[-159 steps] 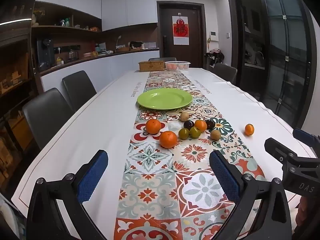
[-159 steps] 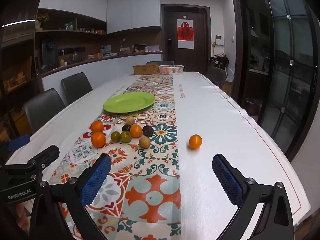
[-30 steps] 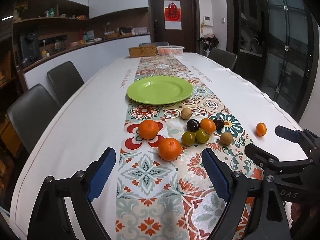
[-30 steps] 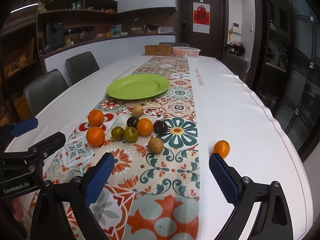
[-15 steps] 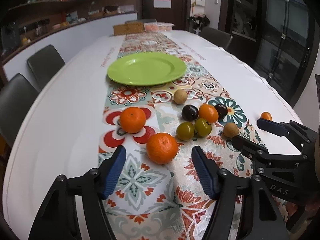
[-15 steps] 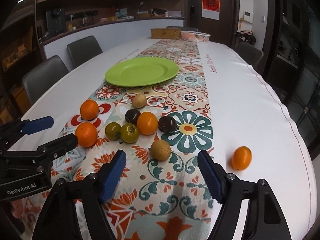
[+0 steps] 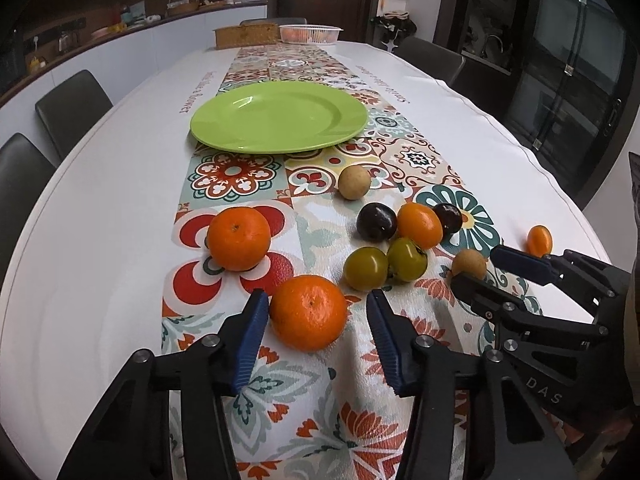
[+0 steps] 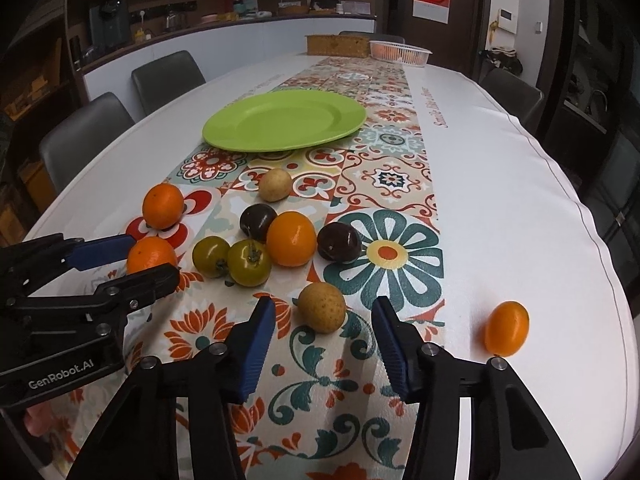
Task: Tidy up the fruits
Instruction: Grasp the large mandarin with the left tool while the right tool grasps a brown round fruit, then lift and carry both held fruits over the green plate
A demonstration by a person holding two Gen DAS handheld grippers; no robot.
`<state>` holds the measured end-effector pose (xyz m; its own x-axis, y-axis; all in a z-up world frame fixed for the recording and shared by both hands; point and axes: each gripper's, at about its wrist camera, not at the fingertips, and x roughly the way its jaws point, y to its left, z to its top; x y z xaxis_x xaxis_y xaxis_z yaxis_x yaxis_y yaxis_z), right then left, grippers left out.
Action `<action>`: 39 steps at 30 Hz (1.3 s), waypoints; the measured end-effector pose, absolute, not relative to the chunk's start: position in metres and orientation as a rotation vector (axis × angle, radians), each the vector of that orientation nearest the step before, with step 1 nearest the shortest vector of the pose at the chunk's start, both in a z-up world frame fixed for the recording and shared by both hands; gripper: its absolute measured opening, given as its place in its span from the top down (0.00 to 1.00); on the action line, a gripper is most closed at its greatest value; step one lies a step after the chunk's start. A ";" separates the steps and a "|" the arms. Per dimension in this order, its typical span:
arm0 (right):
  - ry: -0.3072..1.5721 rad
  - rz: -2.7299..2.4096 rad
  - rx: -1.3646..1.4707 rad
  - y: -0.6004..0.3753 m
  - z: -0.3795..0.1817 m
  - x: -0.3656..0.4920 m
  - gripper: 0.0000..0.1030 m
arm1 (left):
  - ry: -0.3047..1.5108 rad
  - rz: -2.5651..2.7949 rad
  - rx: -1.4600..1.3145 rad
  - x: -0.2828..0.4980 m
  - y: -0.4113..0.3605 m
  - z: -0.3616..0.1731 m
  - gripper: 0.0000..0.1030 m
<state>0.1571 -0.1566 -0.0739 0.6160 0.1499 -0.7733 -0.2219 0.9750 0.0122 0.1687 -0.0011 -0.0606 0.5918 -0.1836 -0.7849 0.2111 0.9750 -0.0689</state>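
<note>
Fruits lie scattered on the patterned runner (image 7: 224,432) of the tabletop (image 7: 100,200), none yet on the green plate (image 7: 279,117) beyond them — that plate looks like where you are meant to gather them. From the left wrist view, your left tongs (image 7: 316,332) are released and straddle the near mandarin (image 7: 308,312), its blue pads set to either side; the left pad sits just beside the peel, though I cannot tell if it touches. A second mandarin (image 7: 239,238) waits farther back. From the right wrist view, your right tongs (image 8: 322,336) are likewise spread open around a small tan fruit (image 8: 322,307) with a gap on both sides, gripping nothing. Two green tomatoes (image 8: 232,260), two dark plums (image 8: 339,241) and an orange one (image 8: 291,238) cluster ahead — a lone kumquat (image 8: 507,328) sits well apart on the white cloth.
</note>
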 end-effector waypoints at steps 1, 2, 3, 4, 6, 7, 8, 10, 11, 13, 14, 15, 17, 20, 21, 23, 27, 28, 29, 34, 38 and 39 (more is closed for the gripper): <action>0.888 0.217 -0.085 -0.156 -0.075 0.158 0.56 | 0.909 -0.228 0.032 0.169 -0.001 -0.061 0.53; 0.889 0.217 -0.084 -0.156 -0.075 0.159 0.57 | 0.910 -0.225 0.033 0.170 -0.001 -0.061 0.54; 0.889 0.215 -0.084 -0.156 -0.075 0.159 0.58 | 0.911 -0.222 0.033 0.170 -0.001 -0.061 0.55; 0.890 0.213 -0.084 -0.156 -0.076 0.160 0.58 | 0.910 -0.220 0.035 0.171 -0.001 -0.061 0.56; 0.894 0.215 -0.081 -0.156 -0.076 0.161 0.60 | 0.913 -0.215 0.042 0.173 -0.002 -0.062 0.58; 0.898 0.216 -0.080 -0.156 -0.077 0.161 0.62 | 0.918 -0.213 0.045 0.174 -0.001 -0.063 0.59; 0.902 0.217 -0.080 -0.156 -0.077 0.162 0.63 | 0.923 -0.211 0.045 0.174 -0.001 -0.064 0.60; 0.906 0.215 -0.081 -0.156 -0.078 0.163 0.66 | 0.937 -0.209 0.041 0.175 0.000 -0.067 0.61; 0.907 0.216 -0.081 -0.156 -0.078 0.163 0.67 | 0.937 -0.208 0.038 0.175 0.000 -0.068 0.61; 0.908 0.214 -0.082 -0.157 -0.079 0.163 0.70 | 0.936 -0.206 0.036 0.175 0.000 -0.068 0.61; 0.909 0.215 -0.082 -0.157 -0.079 0.163 0.71 | 0.934 -0.205 0.037 0.175 0.000 -0.068 0.61; 0.909 0.218 -0.081 -0.157 -0.079 0.163 0.72 | 0.933 -0.204 0.039 0.175 0.000 -0.068 0.61; 0.908 0.218 -0.086 -0.156 -0.080 0.163 0.73 | 0.934 -0.205 0.043 0.175 -0.001 -0.067 0.61; 0.906 0.221 -0.083 -0.157 -0.079 0.163 0.73 | 0.927 -0.206 0.045 0.173 -0.002 -0.063 0.61; 0.907 0.223 -0.078 -0.157 -0.078 0.162 0.73 | 0.922 -0.207 0.047 0.171 -0.002 -0.062 0.61; 0.898 0.229 -0.071 -0.157 -0.074 0.160 0.73 | 0.913 -0.209 0.046 0.169 -0.003 -0.058 0.61; 0.880 0.243 -0.065 -0.156 -0.064 0.156 0.73 | 0.894 -0.217 0.042 0.164 -0.003 -0.048 0.61; 0.875 0.249 -0.062 -0.156 -0.061 0.155 0.73 | 0.886 -0.216 0.045 0.162 -0.003 -0.045 0.61; 0.869 0.256 -0.059 -0.155 -0.058 0.154 0.73 | 0.881 -0.215 0.047 0.162 -0.003 -0.043 0.61; 0.838 0.272 -0.071 -0.152 -0.044 0.150 0.73 | 0.847 -0.212 0.063 0.156 -0.003 -0.030 0.61; 0.814 0.288 -0.078 -0.150 -0.033 0.149 0.73 | 0.827 -0.218 0.070 0.156 -0.001 -0.020 0.61; 0.811 0.292 -0.080 -0.149 -0.031 0.149 0.73 | 0.824 -0.221 0.069 0.156 -0.001 -0.018 0.61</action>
